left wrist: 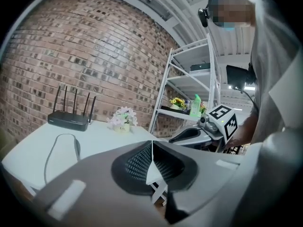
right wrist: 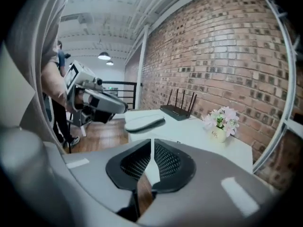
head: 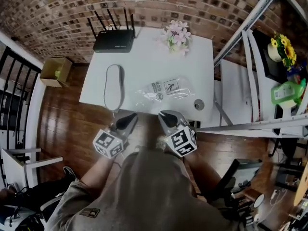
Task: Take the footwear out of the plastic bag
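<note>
Left gripper (head: 129,121) and right gripper (head: 167,116): jaws together, nothing between them, both off the white table's (head: 144,52) near edge. Grey slipper (head: 114,86) (possibly only a flat sole) lies bare, left of the clear plastic bag (head: 161,91) and just ahead of the left gripper. Risk: its near end sits close to the edge, and a brush from that gripper could knock it off.

Print check: nothing legible.
The plastic bag (head: 161,91) on the desk (head: 149,61) carried printed pictogram labels, wording too small; the flower pot (right wrist: 218,134) label was unreadable too.
</note>
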The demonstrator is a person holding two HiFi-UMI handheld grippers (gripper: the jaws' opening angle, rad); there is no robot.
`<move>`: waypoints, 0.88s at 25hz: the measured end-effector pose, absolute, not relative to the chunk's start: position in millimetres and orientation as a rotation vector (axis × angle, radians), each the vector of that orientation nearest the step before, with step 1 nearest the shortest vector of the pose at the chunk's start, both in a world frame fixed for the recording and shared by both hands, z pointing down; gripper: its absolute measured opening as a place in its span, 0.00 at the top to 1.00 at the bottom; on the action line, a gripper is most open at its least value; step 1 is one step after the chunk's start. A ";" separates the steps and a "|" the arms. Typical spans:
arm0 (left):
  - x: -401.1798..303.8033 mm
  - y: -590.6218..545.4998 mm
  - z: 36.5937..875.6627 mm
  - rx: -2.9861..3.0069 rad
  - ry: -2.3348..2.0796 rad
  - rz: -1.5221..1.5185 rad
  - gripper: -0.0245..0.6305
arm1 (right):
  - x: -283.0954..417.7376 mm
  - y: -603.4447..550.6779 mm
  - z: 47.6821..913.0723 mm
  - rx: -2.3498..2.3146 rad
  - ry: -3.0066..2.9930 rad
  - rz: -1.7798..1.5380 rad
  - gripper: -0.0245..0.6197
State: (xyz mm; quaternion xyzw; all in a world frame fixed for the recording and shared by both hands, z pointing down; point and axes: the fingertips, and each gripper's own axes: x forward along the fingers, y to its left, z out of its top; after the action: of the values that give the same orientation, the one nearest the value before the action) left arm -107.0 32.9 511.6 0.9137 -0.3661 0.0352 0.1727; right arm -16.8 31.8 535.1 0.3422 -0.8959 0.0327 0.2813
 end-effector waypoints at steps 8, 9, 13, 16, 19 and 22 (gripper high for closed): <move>-140.4 57.9 506.7 2.617 -1.004 0.087 0.96 | -51.1 68.5 519.6 1.089 -2.474 0.266 0.94; -143.8 59.5 506.3 2.619 -1.003 0.084 0.96 | -54.6 72.6 518.2 1.098 -2.477 0.273 0.94; -153.4 65.3 505.0 2.629 -0.995 0.071 0.96 | -65.9 85.4 513.0 1.123 -2.484 0.288 0.94; -155.3 68.8 502.4 2.636 -0.984 0.057 0.96 | -70.7 91.2 512.1 1.125 -2.482 0.279 0.95; -155.4 71.5 500.9 2.642 -0.976 0.053 0.96 | -73.6 93.7 510.0 1.123 -2.483 0.277 0.95; -155.5 73.2 501.8 2.646 -0.971 0.058 0.96 | -74.6 94.9 508.5 1.126 -2.486 0.274 0.95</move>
State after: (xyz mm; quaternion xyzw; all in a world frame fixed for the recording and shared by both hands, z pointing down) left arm -155.5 73.2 501.8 0.9264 -0.3400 0.0204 0.1604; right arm -74.6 94.9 508.5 0.4023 -0.8885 0.0979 0.1978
